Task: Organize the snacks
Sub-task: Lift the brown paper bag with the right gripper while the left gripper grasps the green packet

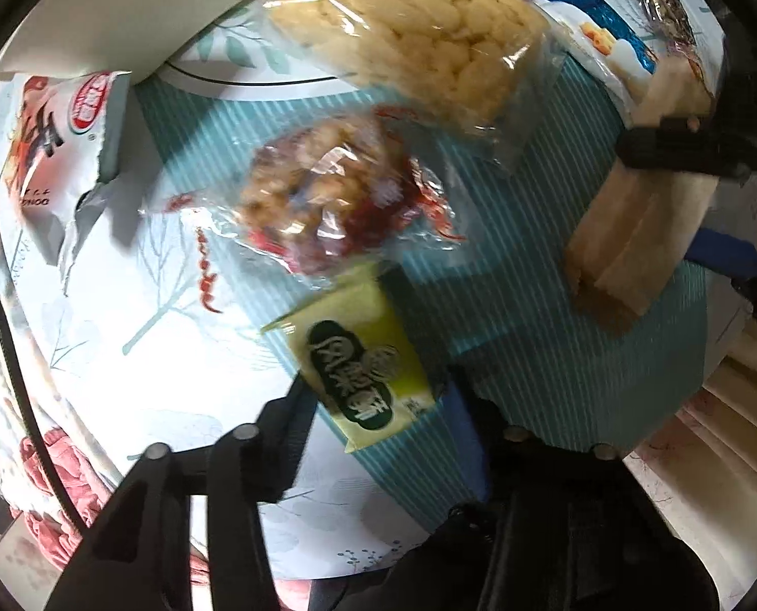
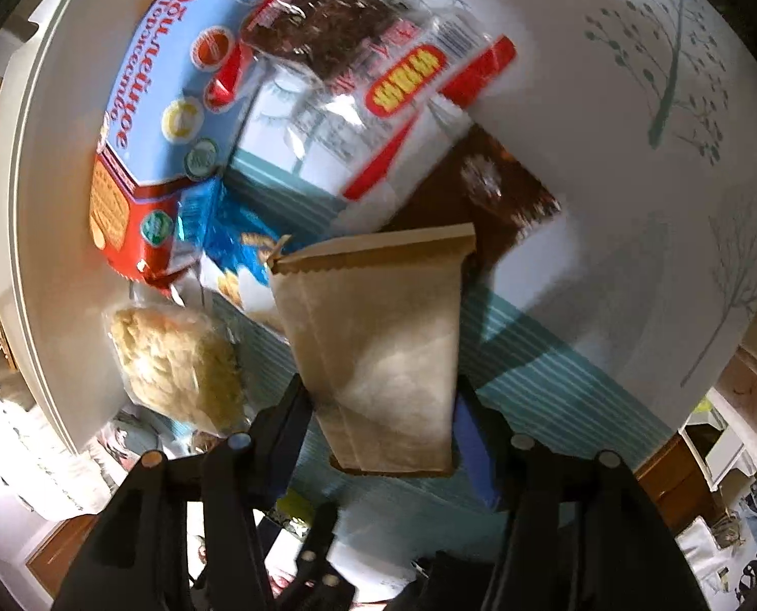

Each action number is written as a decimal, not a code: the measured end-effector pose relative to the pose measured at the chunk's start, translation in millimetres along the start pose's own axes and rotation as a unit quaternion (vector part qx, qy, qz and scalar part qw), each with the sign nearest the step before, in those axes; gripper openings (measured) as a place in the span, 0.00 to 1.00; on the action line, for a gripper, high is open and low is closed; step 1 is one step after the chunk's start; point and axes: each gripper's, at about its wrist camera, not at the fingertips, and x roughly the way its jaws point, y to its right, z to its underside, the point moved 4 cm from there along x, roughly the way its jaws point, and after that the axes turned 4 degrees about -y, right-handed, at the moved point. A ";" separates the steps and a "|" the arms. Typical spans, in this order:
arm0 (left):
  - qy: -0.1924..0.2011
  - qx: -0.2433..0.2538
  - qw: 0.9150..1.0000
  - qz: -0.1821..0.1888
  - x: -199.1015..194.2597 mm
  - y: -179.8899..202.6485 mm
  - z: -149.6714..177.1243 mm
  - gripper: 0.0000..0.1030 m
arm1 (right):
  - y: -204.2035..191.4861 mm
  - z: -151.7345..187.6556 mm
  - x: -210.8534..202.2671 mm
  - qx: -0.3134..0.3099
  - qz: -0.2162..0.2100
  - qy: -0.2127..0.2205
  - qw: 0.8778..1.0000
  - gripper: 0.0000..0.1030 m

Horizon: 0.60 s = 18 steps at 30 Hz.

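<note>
My left gripper (image 1: 373, 397) is shut on a small yellow-green snack packet (image 1: 360, 366) and holds it above the patterned tablecloth (image 1: 185, 336). Beyond it lie a clear bag of brown and red snacks (image 1: 327, 198) and a clear bag of pale puffed snacks (image 1: 414, 25). My right gripper (image 2: 383, 407) is shut on a tan paper packet (image 2: 378, 336); this packet also shows in the left wrist view (image 1: 638, 234), with the right gripper (image 1: 684, 203) around it. Past it lie a blue and red box (image 2: 149, 102), a clear red-printed bag (image 2: 378, 91) and a brown packet (image 2: 501, 188).
A torn white and red packet (image 1: 57, 142) lies at the left. A white tray edge (image 2: 37, 234) runs along the left of the right wrist view, with the puffed snack bag (image 2: 174, 361) near it. A small blue packet (image 2: 236, 249) sits under the box.
</note>
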 end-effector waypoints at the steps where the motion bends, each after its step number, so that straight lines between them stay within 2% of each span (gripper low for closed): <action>1: 0.001 0.001 1.000 0.004 0.5 -2.4 0.2 0.40 | 1.3 2.3 0.7 0.003 0.001 -0.002 1.000 0.53; 6: 0.002 -0.002 1.000 0.019 5.9 -13.1 6.8 0.38 | 4.8 14.8 2.5 0.016 0.001 -0.005 1.000 0.53; 11: 0.019 0.002 1.000 0.016 2.0 -25.9 20.1 0.38 | -1.1 35.7 -2.2 0.013 -0.003 0.005 1.000 0.53; 18: 0.061 0.003 0.998 0.023 -28.2 -47.3 47.8 0.38 | -25.0 79.2 -14.0 -0.037 -0.017 0.030 0.999 0.53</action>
